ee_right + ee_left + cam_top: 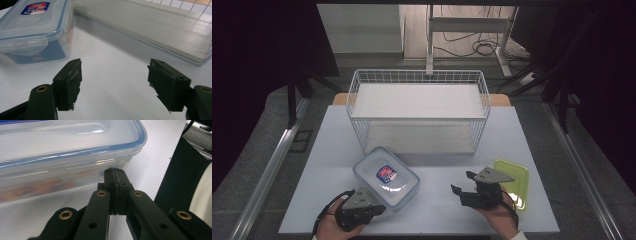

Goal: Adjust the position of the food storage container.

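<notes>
A clear plastic container (386, 177) with a blue-rimmed snap lid and a red and blue label lies on the white table (437, 210), in front of the wire basket. My left gripper (379, 208) sits at the container's near corner. In the left gripper view the jaws are pressed together, and the left gripper (115, 173) touches the wall of the container (62, 152) just under the lid rim, with nothing seen between the jaws. My right gripper (463, 184) hovers open to the right of the box. In the right gripper view the right gripper (116, 75) stands wide over bare table, the container (32, 27) ahead to its left.
A white wire basket (419, 112) with a flat white shelf stands across the middle of the table; its base panel (150, 25) lies ahead of my right gripper. A pale green lid (518, 175) lies at the table's right edge, behind my right hand.
</notes>
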`<state>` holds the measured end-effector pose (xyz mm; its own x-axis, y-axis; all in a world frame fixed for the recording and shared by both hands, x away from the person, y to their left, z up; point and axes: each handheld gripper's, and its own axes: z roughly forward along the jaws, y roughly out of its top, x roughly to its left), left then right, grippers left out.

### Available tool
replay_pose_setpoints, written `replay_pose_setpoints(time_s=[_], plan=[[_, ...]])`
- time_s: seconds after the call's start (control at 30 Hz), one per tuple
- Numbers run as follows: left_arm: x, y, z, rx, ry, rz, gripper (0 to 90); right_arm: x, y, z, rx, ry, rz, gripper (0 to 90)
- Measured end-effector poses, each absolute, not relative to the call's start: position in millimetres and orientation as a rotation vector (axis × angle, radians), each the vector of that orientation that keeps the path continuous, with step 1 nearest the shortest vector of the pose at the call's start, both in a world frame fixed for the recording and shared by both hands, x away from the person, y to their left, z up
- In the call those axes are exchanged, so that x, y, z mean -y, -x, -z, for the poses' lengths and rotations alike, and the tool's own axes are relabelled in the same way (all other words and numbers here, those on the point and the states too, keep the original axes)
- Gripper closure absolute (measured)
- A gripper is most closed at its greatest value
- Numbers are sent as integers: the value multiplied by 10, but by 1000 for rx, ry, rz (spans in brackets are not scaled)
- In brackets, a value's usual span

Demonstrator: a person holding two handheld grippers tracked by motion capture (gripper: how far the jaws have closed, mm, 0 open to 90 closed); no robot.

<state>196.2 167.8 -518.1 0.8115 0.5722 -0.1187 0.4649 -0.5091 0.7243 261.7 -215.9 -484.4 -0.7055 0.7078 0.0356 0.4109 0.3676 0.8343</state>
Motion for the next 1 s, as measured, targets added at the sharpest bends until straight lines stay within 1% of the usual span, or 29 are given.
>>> replay_pose_setpoints(time_s=[0.27,0.57,0.77,0.93,1.0], plan=[[-1560,-2072,5185,-758,-2185,-171,900,2163,-2617,4840,-2305,-980,-1261,276],[-1380,-2155,5179,-760,-2183,-206,900,2172,-2625,4839,-2302,-979,-1267,276],[-1301,-2204,5185,-760,-2179,-208,900,2180,-2635,4839,-2301,-985,-1269,276],[-1351,-2141,5154,-754,-2158,-194,885,2175,-2632,4843,-2305,-983,-1267,276],[-1444,-2075,5106,-749,-2145,-218,886,2178,-2623,4840,-2303,-987,-1267,276]])
